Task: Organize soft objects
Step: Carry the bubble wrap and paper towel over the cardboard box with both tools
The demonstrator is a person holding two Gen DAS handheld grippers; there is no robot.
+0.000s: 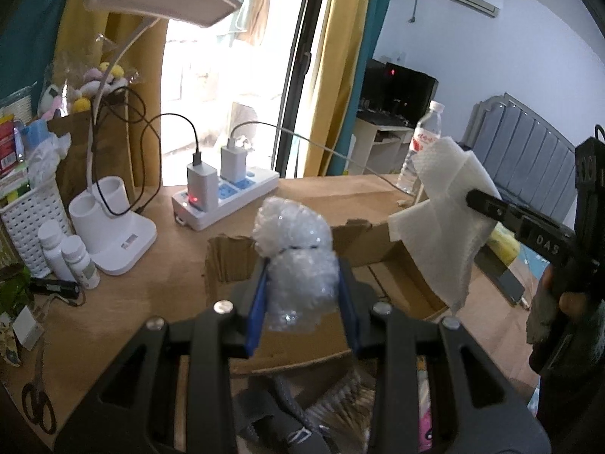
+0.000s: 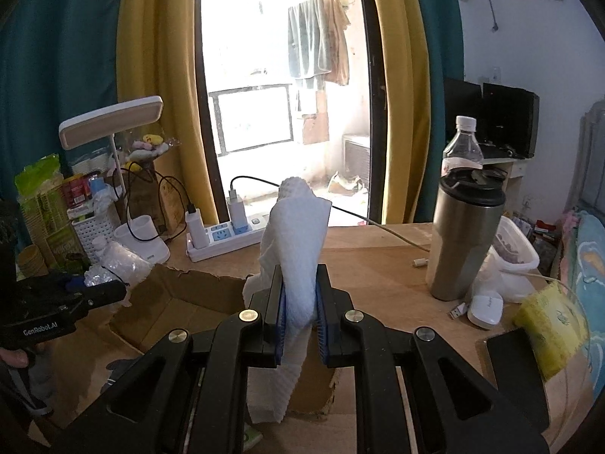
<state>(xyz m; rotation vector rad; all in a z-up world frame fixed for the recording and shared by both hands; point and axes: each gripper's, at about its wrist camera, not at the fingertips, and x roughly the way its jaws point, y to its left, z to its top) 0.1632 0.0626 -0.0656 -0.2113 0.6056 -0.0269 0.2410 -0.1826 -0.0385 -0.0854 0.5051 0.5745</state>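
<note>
Cardboard box, torn-edged and open-topped, lies just below and ahead of both sets of jaws. Paper towel hangs clamped between the closed jaws of the right gripper, its tail drooping beneath them. Bubble wrap sits squeezed between the jaws of the left gripper. Judged step: carrying both to the box. Next move requires positioning over the opening, then releasing.

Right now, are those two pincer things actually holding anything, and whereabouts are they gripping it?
Yes. The left gripper squeezes a wad of bubble wrap around its lower half. The right gripper pinches a white paper towel near its middle.
</note>
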